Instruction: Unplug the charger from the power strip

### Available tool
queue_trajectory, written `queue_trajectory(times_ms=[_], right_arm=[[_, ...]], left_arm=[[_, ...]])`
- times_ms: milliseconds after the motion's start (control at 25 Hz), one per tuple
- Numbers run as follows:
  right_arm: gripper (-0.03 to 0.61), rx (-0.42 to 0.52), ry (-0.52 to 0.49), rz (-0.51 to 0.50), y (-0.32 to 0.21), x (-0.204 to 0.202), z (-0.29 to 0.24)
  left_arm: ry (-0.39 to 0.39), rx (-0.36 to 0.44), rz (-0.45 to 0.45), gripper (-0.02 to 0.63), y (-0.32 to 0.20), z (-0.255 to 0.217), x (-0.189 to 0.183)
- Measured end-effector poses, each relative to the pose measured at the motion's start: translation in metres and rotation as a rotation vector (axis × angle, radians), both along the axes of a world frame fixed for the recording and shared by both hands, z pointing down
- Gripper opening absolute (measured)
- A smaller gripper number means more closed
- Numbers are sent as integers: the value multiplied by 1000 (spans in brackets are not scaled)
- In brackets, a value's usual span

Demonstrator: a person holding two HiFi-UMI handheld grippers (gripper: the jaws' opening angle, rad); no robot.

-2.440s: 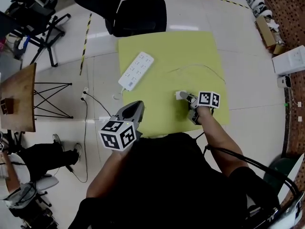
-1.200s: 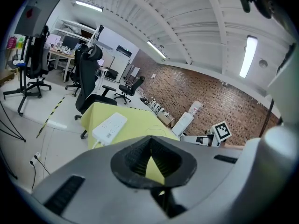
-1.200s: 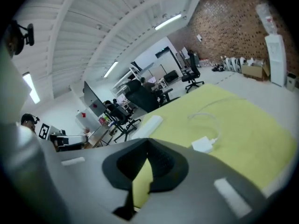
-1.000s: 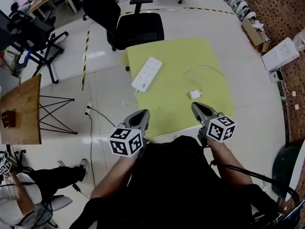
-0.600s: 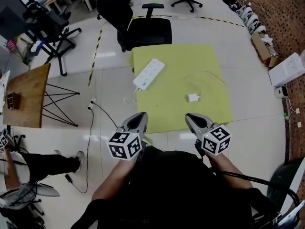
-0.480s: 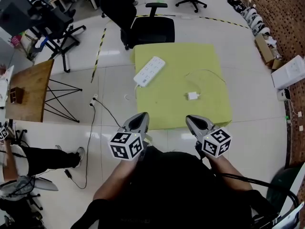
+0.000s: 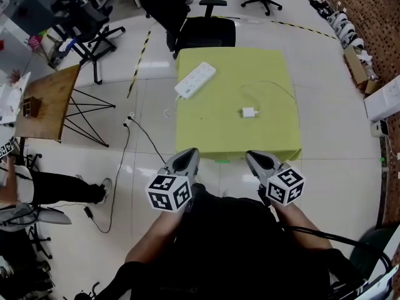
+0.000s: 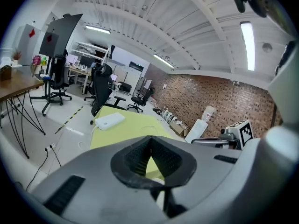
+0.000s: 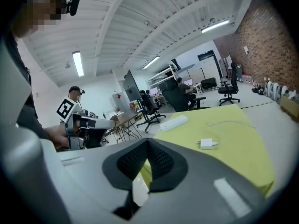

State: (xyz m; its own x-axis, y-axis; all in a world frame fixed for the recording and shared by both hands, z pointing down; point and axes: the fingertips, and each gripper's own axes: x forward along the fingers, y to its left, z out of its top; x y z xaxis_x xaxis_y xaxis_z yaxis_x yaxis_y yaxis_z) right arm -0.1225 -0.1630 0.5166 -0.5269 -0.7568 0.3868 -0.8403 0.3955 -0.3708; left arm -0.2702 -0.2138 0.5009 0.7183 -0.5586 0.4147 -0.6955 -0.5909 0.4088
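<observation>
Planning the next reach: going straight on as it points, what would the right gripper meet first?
Probably the yellow table near its front edge, left of the charger; depth is hard to judge.

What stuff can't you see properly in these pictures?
- Charger prongs: too small in the head view, and it lies side-on in the right gripper view.
- Power strip sockets: too small in the head view; the left gripper view sees it at a flat angle, so none show.
- Under the yellow table: hidden by its own top in every view.
</observation>
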Motion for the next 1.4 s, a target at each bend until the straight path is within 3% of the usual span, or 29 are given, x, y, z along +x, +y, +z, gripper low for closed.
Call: queue_trajectory(times_ms=[600,1400], right_arm=[[2,1,-8,-43,40,12,4],[2,-10,-77,-17,57,27,7]], left_arm=[[-9,25,-40,6,49,-5,9],[-39,34,12,7,72,-10,35]])
